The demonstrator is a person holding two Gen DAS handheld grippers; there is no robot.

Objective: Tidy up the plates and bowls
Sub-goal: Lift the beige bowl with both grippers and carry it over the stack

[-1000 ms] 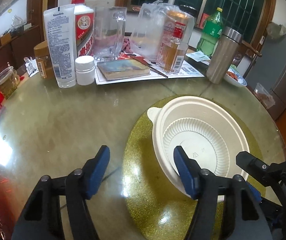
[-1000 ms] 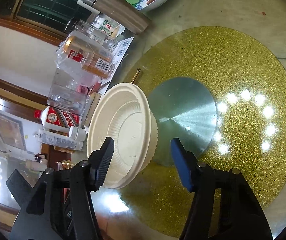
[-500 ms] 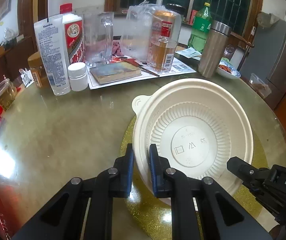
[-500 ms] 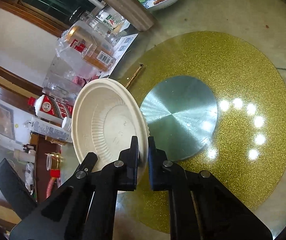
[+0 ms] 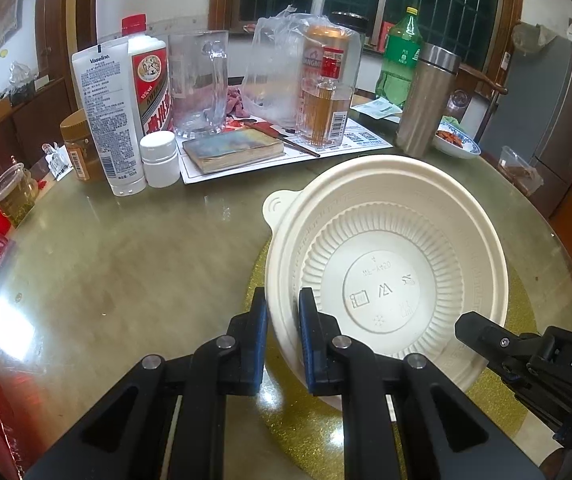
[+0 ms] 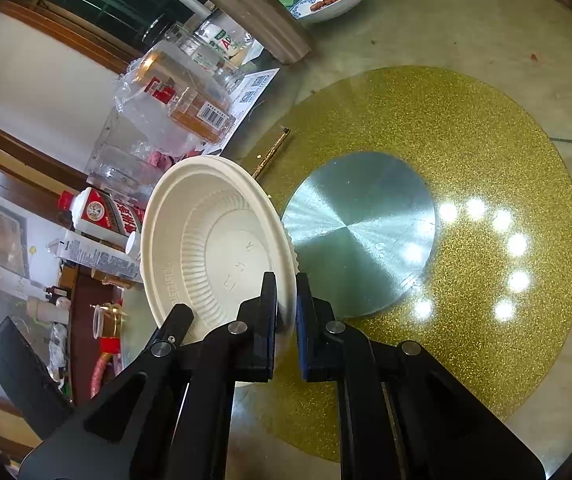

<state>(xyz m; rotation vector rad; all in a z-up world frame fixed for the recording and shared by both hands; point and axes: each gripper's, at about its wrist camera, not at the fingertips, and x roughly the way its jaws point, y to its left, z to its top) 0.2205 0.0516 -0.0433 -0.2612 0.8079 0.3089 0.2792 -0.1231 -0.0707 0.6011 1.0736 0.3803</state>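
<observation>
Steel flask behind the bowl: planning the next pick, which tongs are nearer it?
Right. The right tongs grip the bowl rim on the flask side; left tongs grip the opposite rim.

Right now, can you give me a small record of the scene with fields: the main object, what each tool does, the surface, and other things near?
main object: cream disposable bowl, tilted, lifted off the table
left tool: shut on the bowl's rim
right tool: shut on the bowl's rim at another point
surface: glass table with a gold glitter disc and a silver centre plate
behind the bowl: Vaseline tube, white jar, book, steel flask, green bottle
</observation>
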